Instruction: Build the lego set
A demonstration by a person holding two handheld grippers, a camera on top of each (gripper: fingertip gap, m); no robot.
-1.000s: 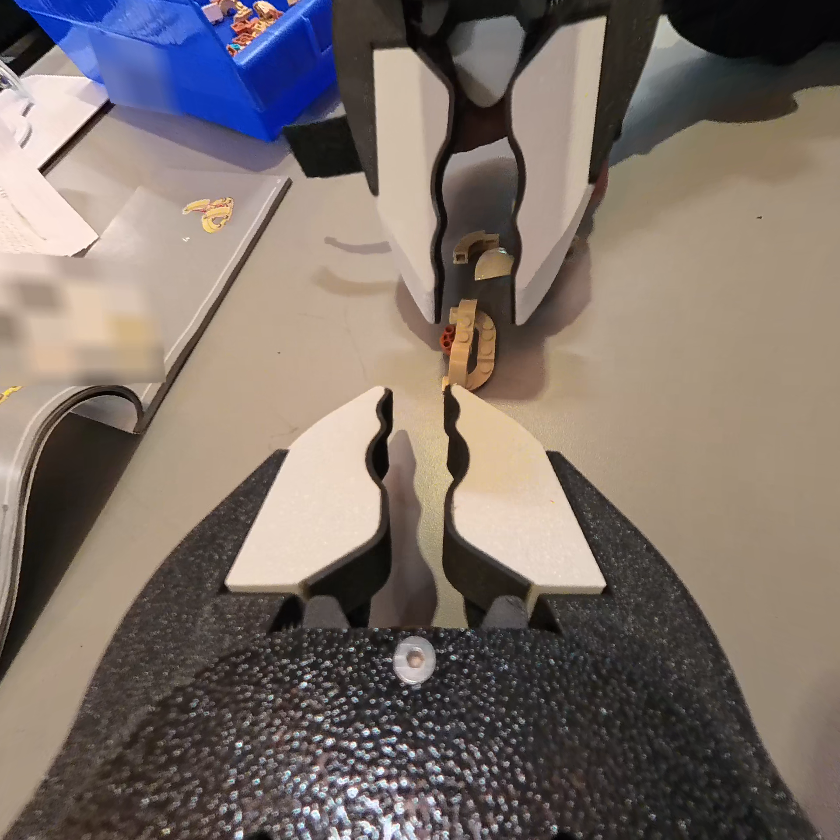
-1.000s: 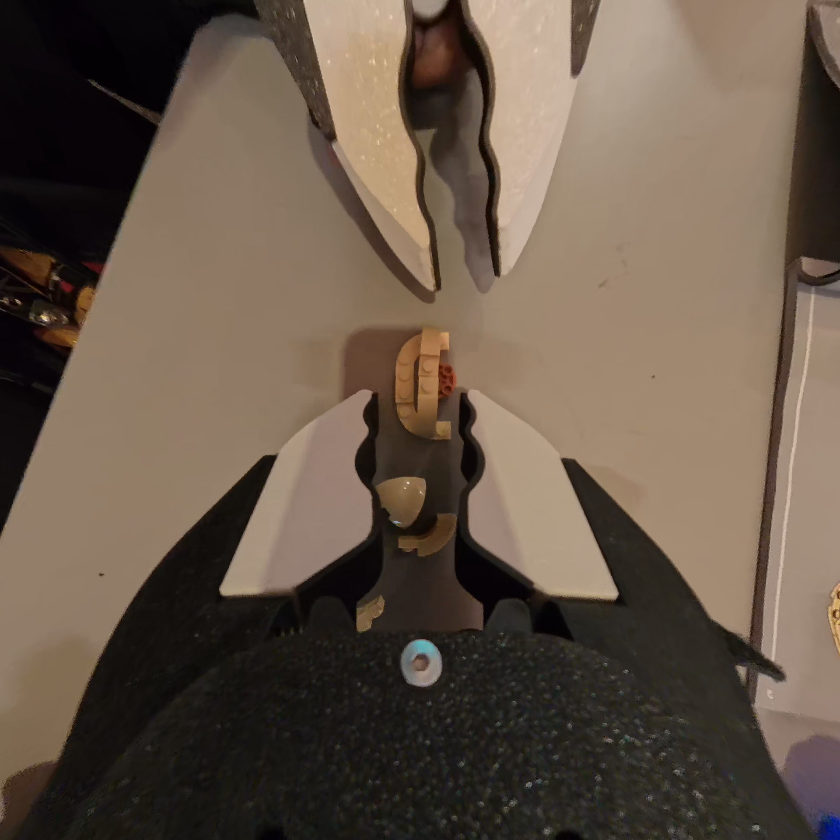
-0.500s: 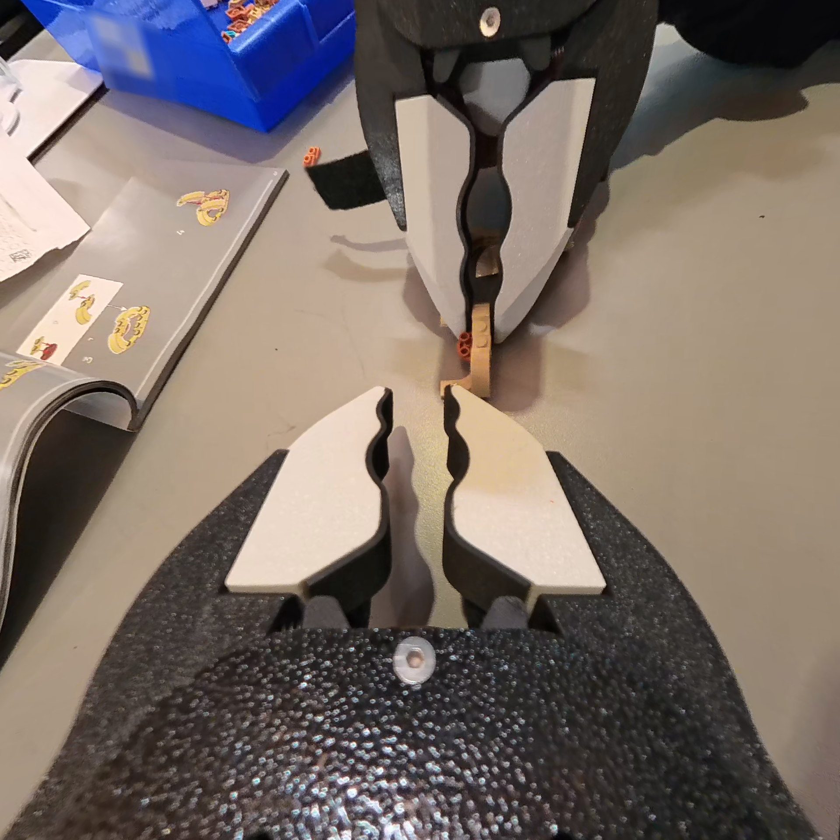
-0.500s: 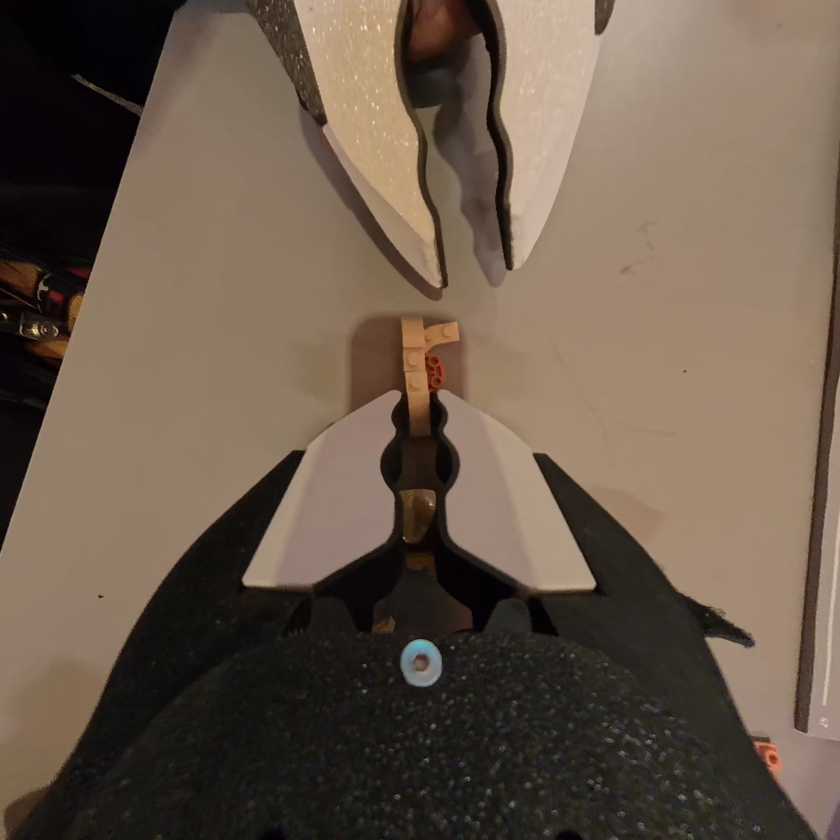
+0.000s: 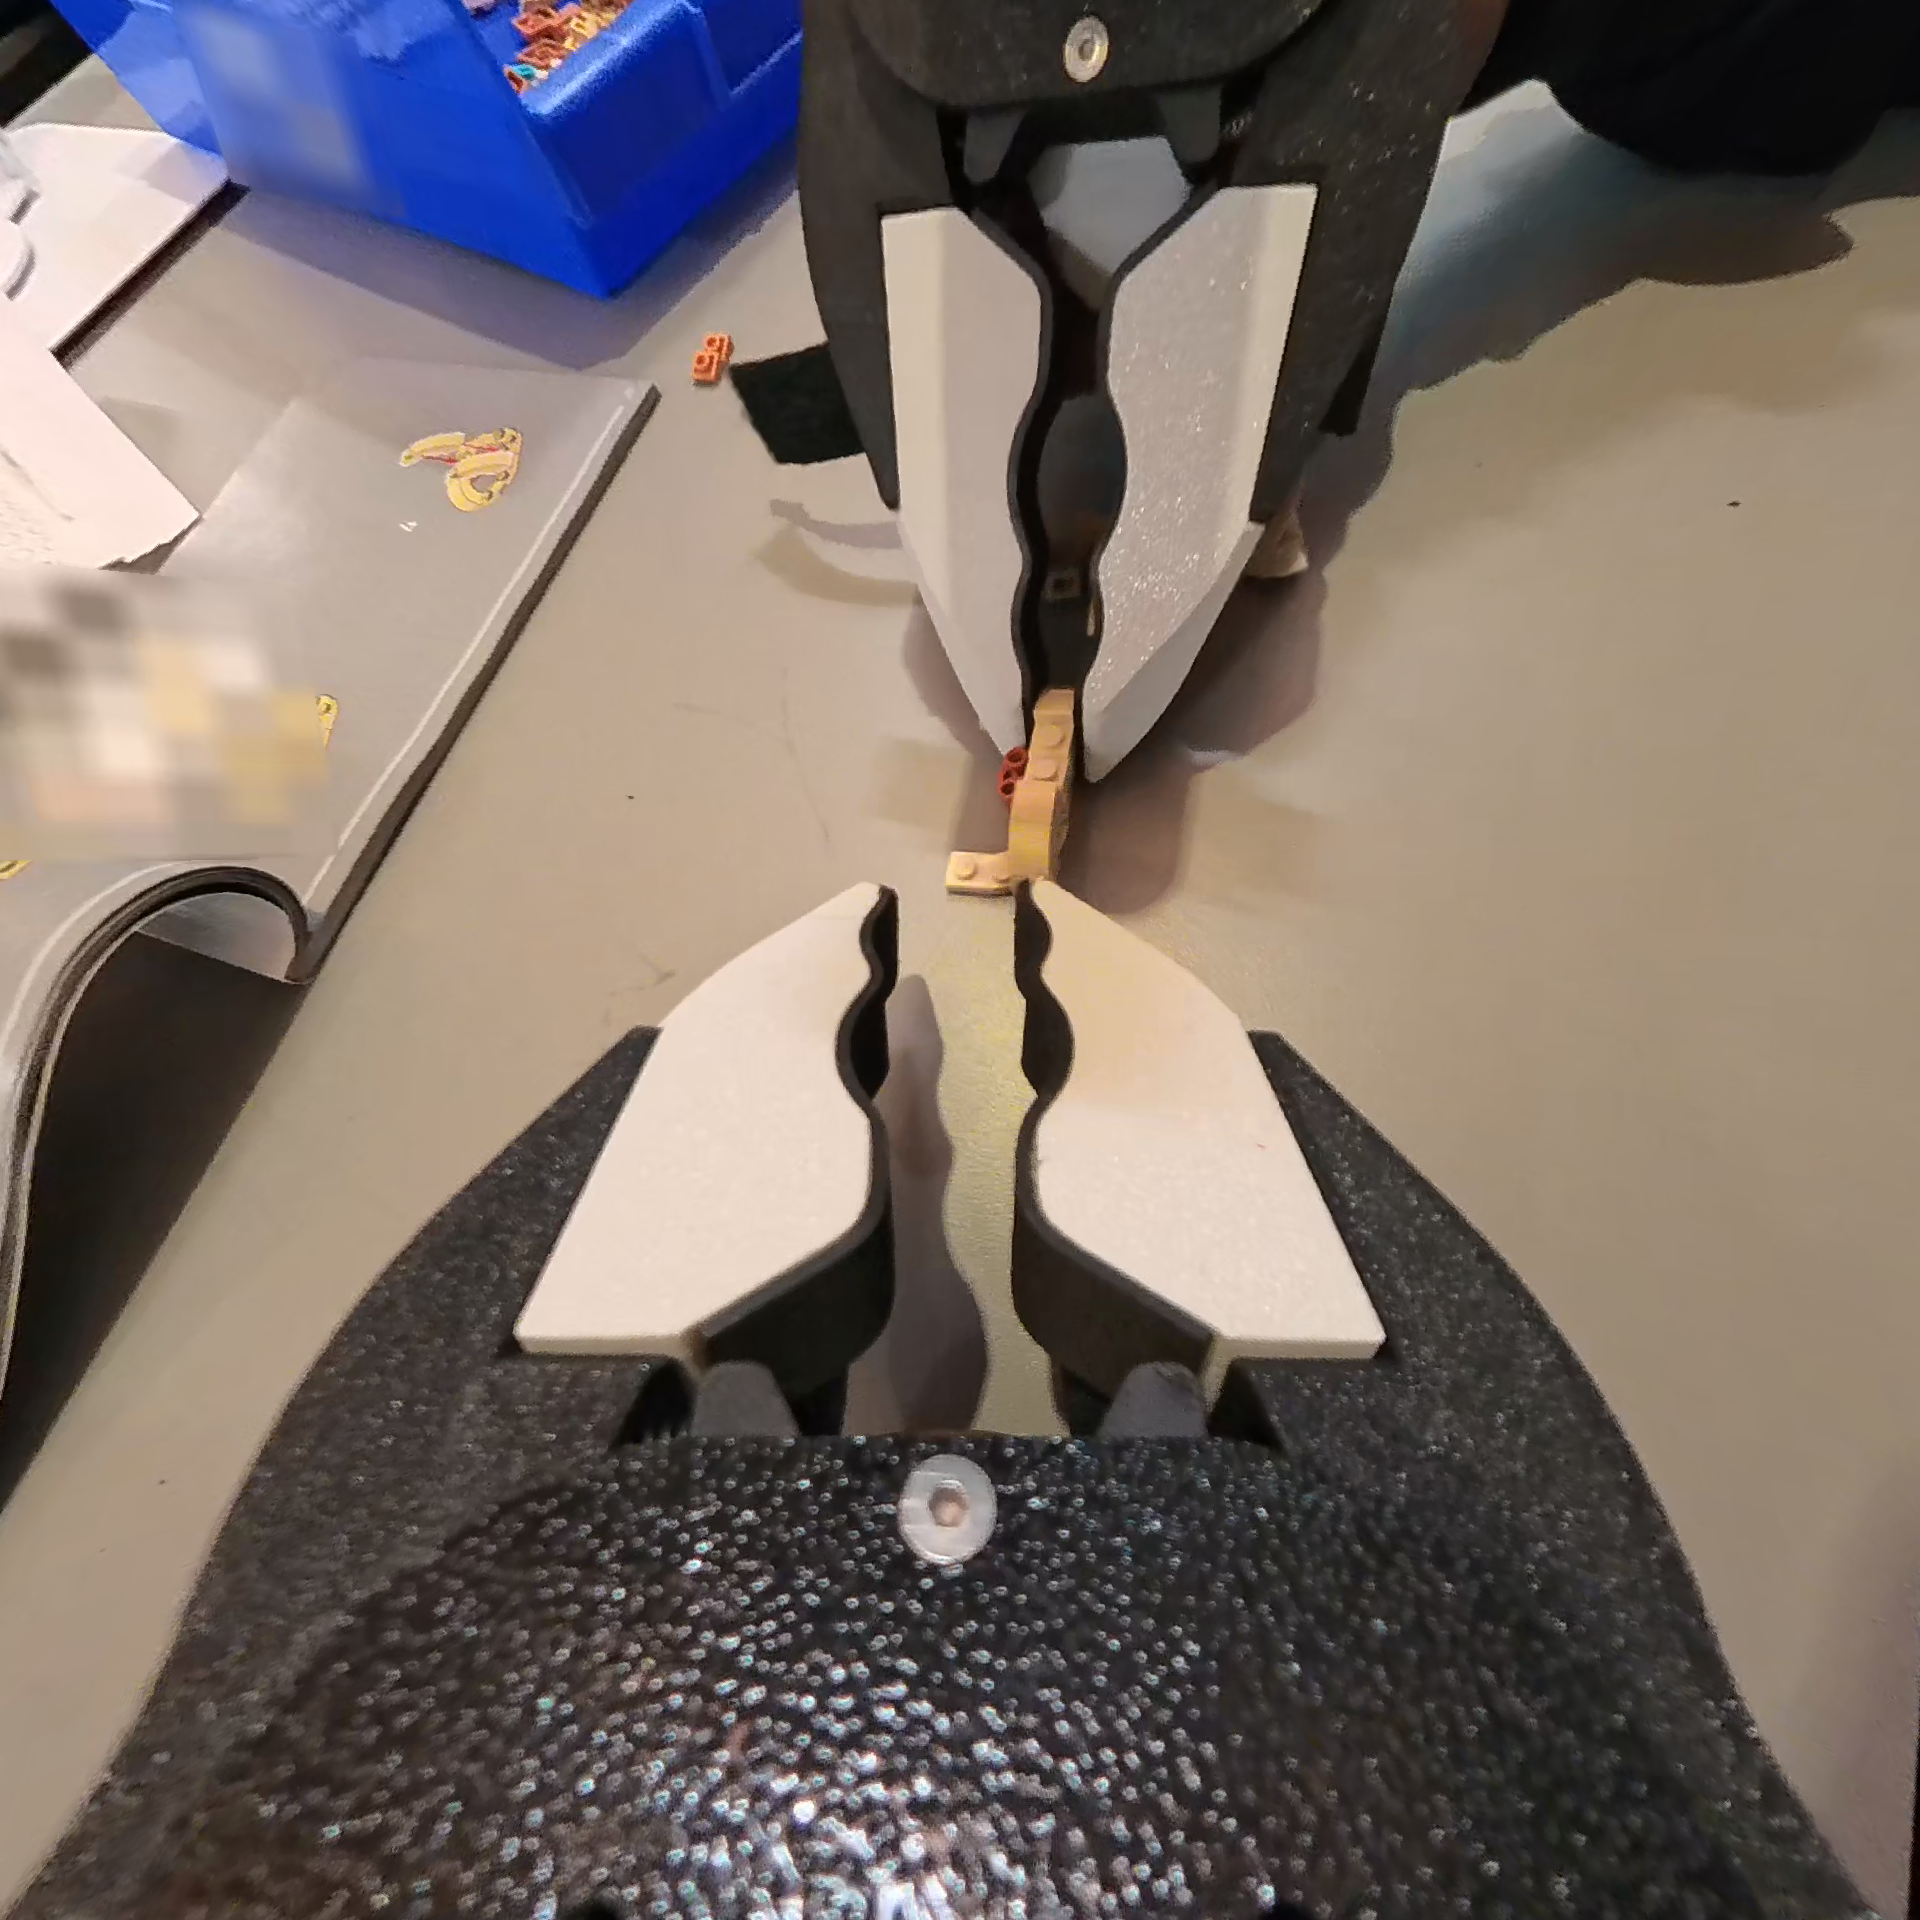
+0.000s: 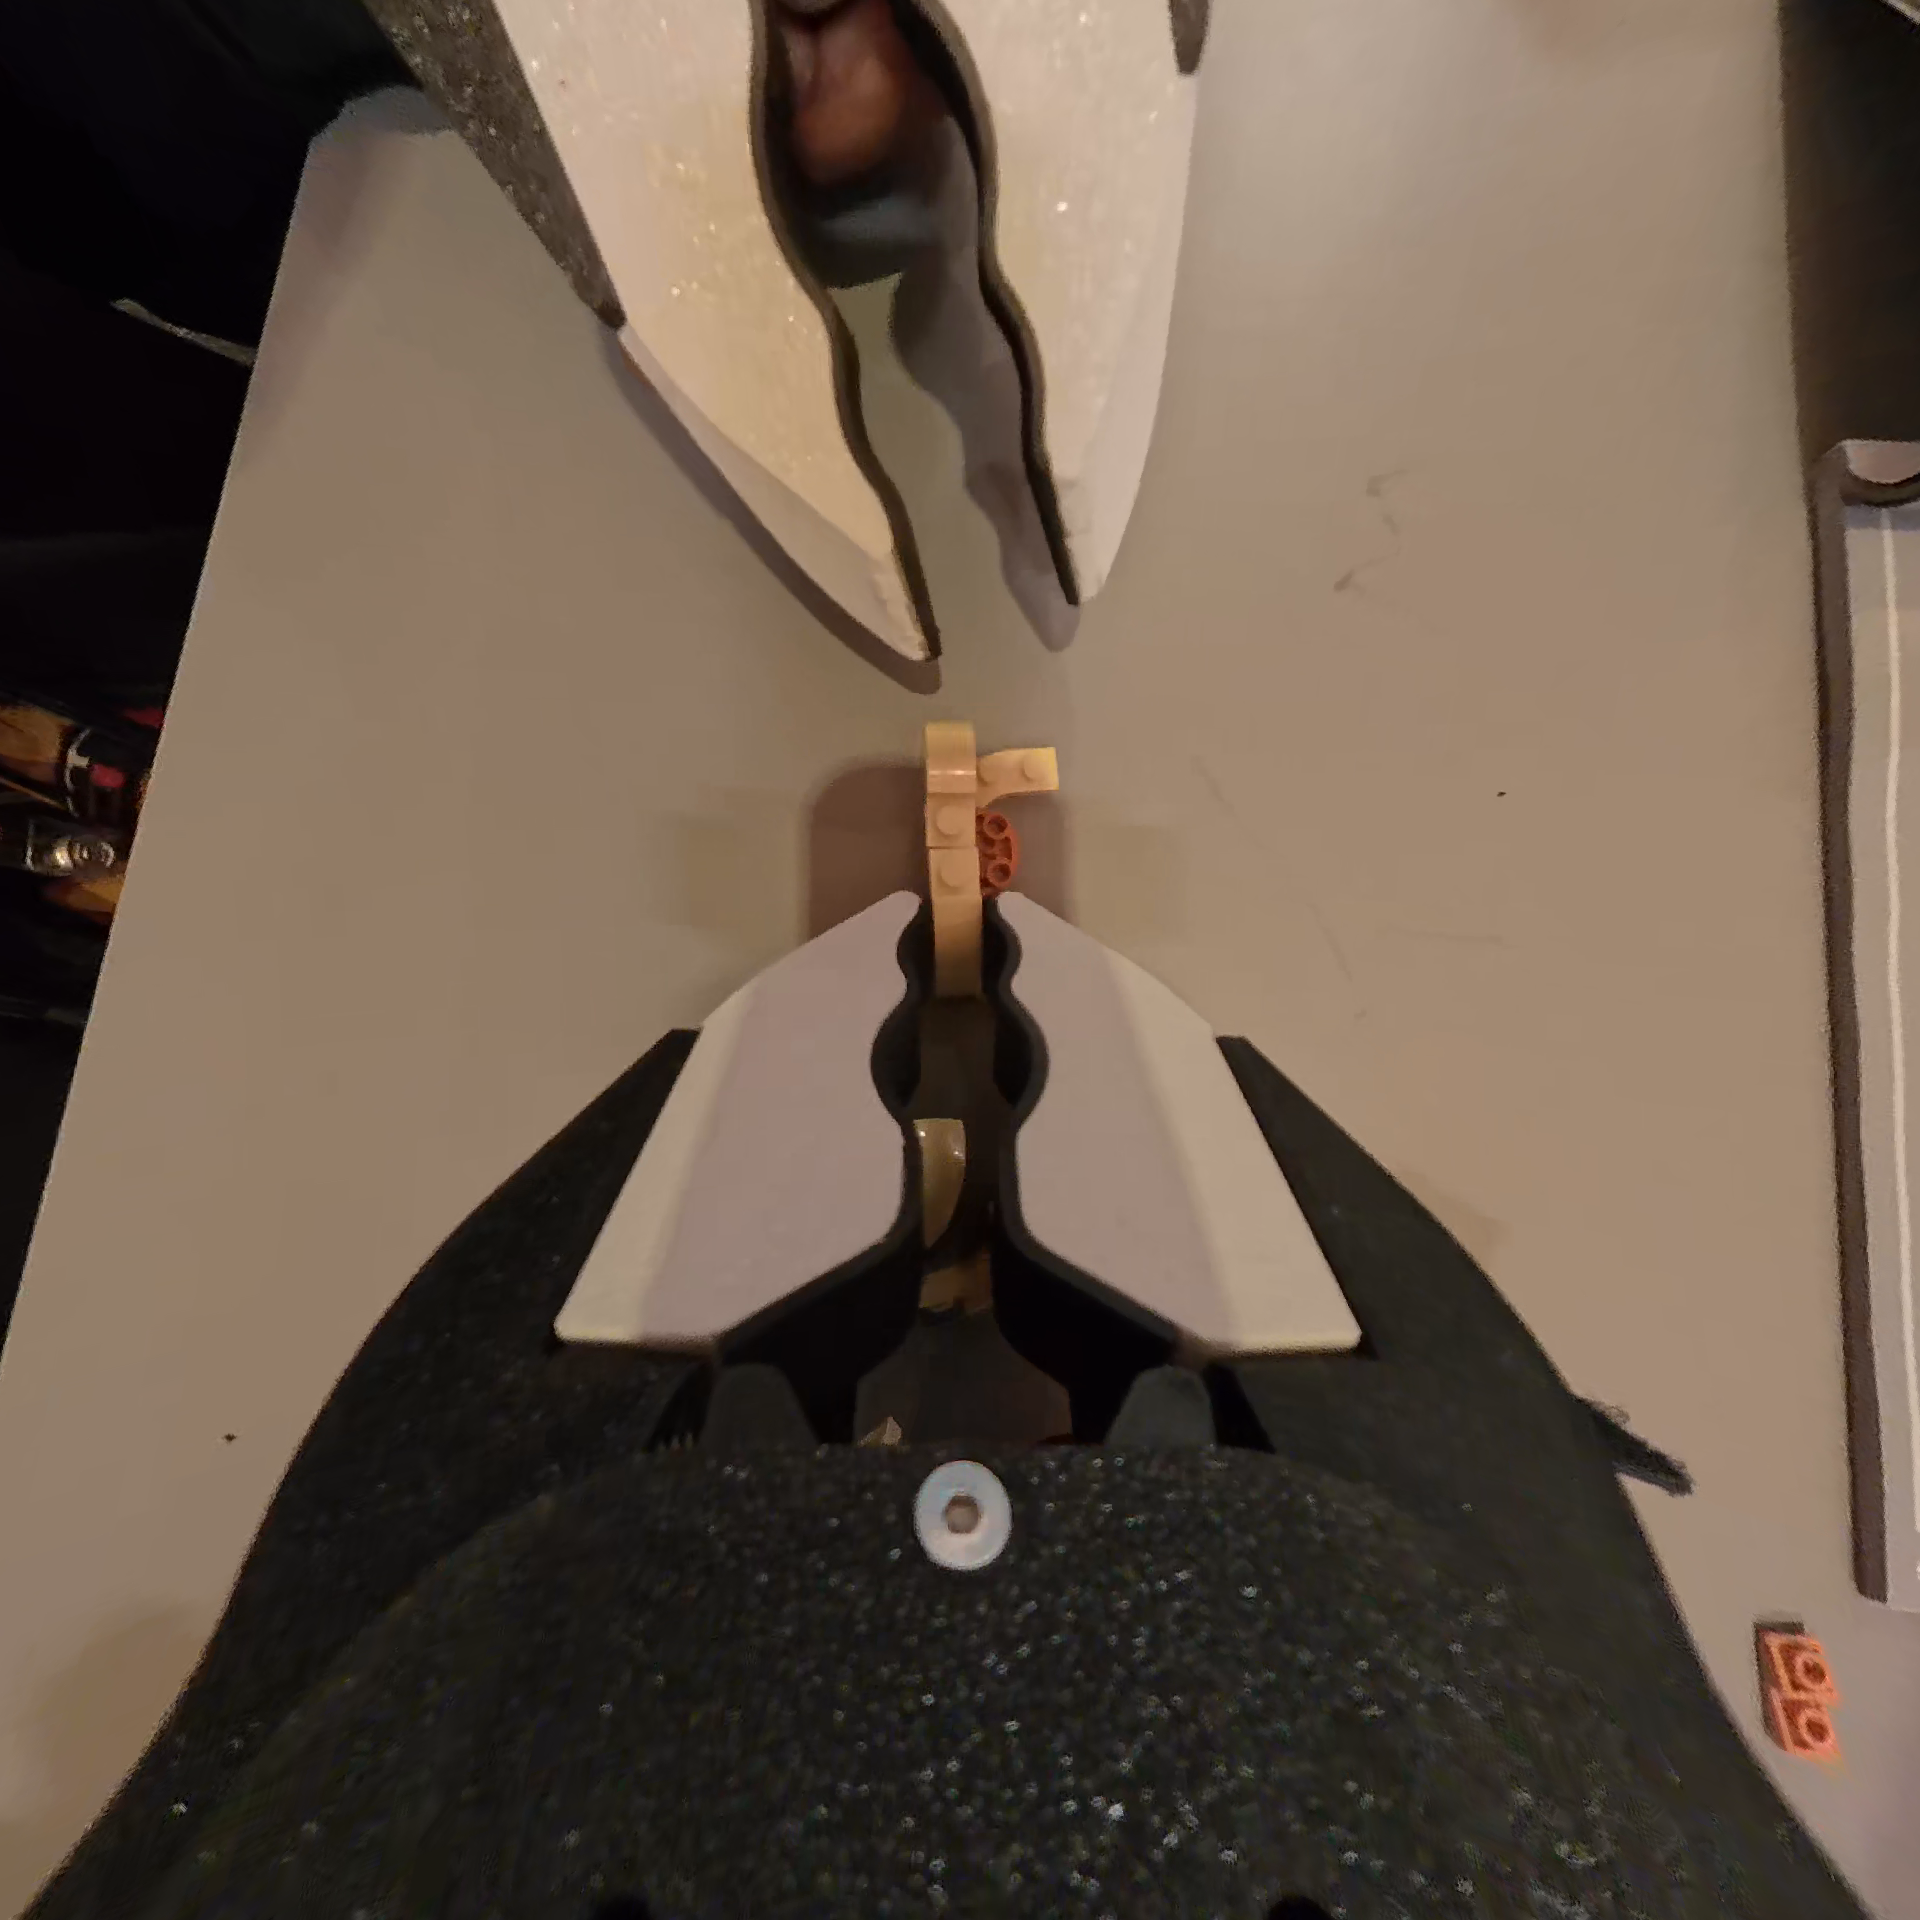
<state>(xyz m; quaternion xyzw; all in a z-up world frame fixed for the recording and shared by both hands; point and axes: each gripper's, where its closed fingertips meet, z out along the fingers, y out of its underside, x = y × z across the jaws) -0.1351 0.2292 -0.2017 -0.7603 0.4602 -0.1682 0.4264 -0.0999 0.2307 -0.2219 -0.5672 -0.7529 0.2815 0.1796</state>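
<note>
- Your left gripper (image 5: 954, 902) sits parted with nothing between its fingers
- Just past its tips the right gripper (image 5: 1049, 743) pinches a tan lego assembly (image 5: 1039, 805)
- Instruction booklet (image 5: 343, 623) lies off to its left, blue bin (image 5: 499, 135) beyond

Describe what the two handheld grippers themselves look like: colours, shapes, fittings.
Both match. The left gripper has a black, pebbled, glittery body that widens toward the camera, with one silver hex screw in its middle. Its two fingers are pale grey, flat, wedge-shaped plates tapering to points, lined on the inner edges with wavy black pads. The right gripper is built the same, with a loose black strap end on one side. No cables or sleeves are visible.
</note>
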